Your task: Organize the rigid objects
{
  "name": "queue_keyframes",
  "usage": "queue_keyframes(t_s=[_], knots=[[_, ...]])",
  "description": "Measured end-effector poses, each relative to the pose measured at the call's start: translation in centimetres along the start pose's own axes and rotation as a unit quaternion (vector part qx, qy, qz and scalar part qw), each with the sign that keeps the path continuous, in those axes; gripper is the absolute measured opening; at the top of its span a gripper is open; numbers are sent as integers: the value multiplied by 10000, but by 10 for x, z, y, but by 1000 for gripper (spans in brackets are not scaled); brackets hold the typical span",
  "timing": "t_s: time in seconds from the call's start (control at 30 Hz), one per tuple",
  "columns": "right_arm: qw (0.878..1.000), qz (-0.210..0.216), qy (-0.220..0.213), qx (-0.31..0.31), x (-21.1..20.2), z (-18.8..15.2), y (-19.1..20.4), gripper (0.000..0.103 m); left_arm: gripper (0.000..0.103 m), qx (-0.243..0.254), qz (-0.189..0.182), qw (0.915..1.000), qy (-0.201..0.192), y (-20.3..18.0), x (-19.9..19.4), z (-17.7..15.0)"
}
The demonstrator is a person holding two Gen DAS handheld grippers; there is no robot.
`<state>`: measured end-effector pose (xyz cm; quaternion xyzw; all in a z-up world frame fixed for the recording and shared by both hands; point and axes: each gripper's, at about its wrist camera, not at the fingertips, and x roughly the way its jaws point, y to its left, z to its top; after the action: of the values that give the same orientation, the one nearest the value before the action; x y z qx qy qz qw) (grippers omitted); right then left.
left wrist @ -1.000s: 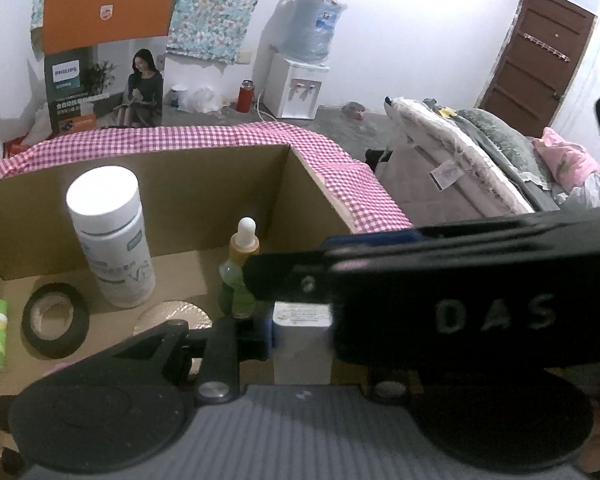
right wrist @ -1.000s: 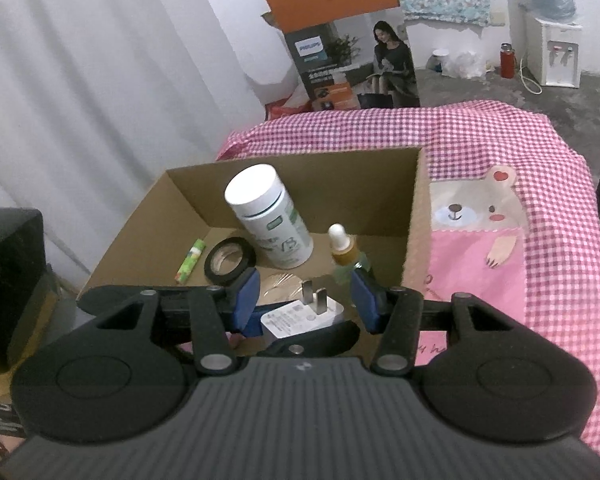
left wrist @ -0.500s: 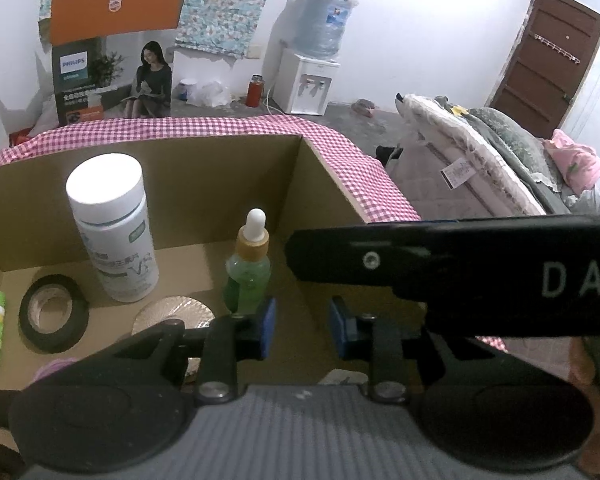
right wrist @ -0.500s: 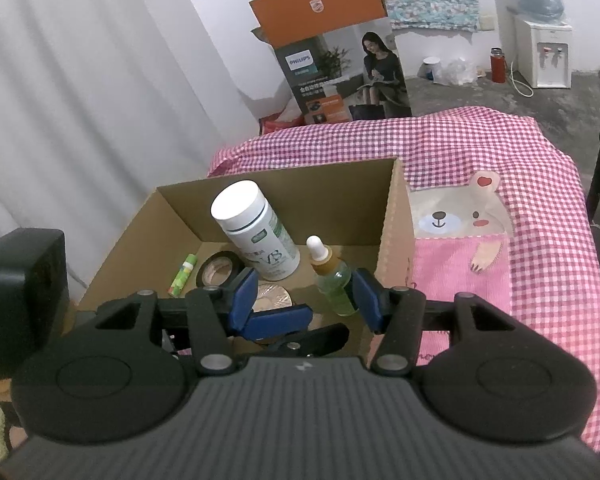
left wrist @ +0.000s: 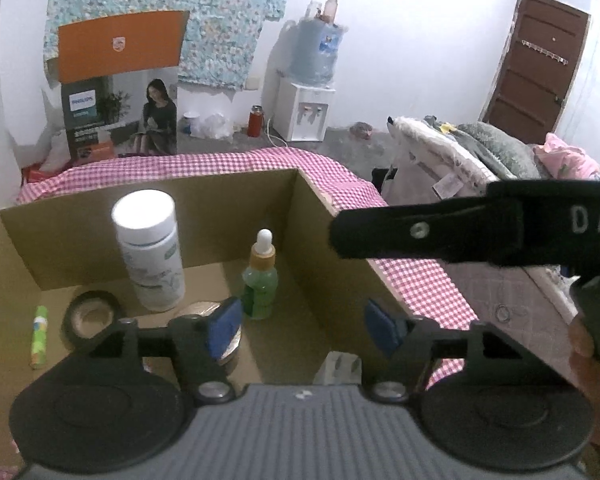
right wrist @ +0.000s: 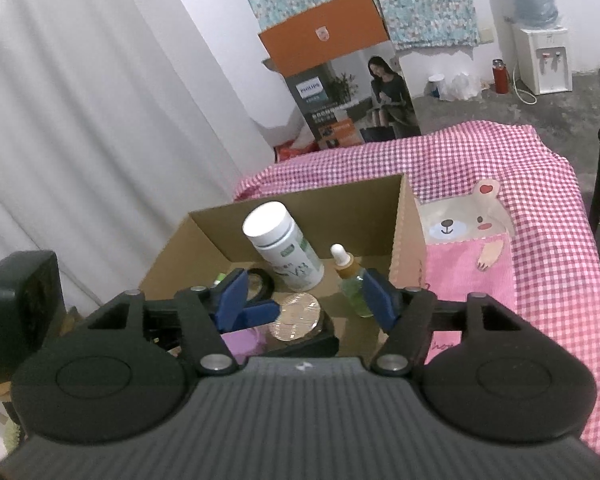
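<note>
pink gingham cloth [right wrist: 548, 216] covers the bed where an open cardboard box [left wrist: 324, 240] sits, with a water dispenser [left wrist: 306, 110] and a printed carton [right wrist: 352, 108] against the far wall. inside the box a white bottle [left wrist: 150, 248] stands upright near the back wall, a green dropper bottle [left wrist: 260, 280] stands upright just beside it toward the right wall, a roll of black tape [left wrist: 90, 316] lies flat to the left, a small green tube [left wrist: 39, 336] lies lengthwise near the left side, and a round silver tin [right wrist: 296, 316] lies flat in front of the bottles. a white plug adapter [left wrist: 338, 368] rests on the box floor close to the near right corner, directly under the left gripper [left wrist: 304, 328]. that gripper's jaws are opening and nothing is pinched between them; the adapter sits low between the fingers, apart from both pads. the right gripper [right wrist: 304, 296] is also opening, empty, hovering over the near edge of the box with the dropper bottle just past its right finger and the tin below its gap. the adapter looks delivered, so i judge both hands free for the next item. the adapter is hidden in the right wrist view, so the left hand is plainly the nearer to it. any further loose item lies out of view.
</note>
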<state>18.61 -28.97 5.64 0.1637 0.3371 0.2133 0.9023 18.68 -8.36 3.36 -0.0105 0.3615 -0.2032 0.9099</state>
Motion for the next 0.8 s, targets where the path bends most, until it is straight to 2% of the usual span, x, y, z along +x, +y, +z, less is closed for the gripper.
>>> queue_keyframes(t_s=[0.13, 0.37, 0.43, 0.53, 0.57, 0.63, 0.7, 0.8], knots=[[9999, 35, -95, -12, -16, -1, 8, 67, 79, -8, 17, 9999, -124, 7, -24, -6], [9993, 0, 52, -366, -37, 10, 34, 67, 89, -134, 335, 9986, -375, 31, -73, -24], [9994, 39, 117, -337, -40, 12, 39, 67, 90, -210, 474, 9977, -440, 40, -85, -29], [9995, 118, 114, -281, -46, 11, 50, 68, 98, -289, 606, 9964, -510, 51, -100, -36], [9995, 130, 94, -276, -47, 10, 53, 70, 99, -300, 640, 9962, -515, 54, -105, -38], [9996, 102, 28, -268, -50, 3, 61, 81, 100, -285, 737, 9955, -530, 57, -113, -41], [9996, 41, -44, -289, -53, -7, 70, 86, 103, -278, 911, 9939, -562, 59, -120, -45], [9990, -206, -163, -352, -56, -24, 84, 98, 103, -235, 1137, 9925, -393, 59, -124, -46]])
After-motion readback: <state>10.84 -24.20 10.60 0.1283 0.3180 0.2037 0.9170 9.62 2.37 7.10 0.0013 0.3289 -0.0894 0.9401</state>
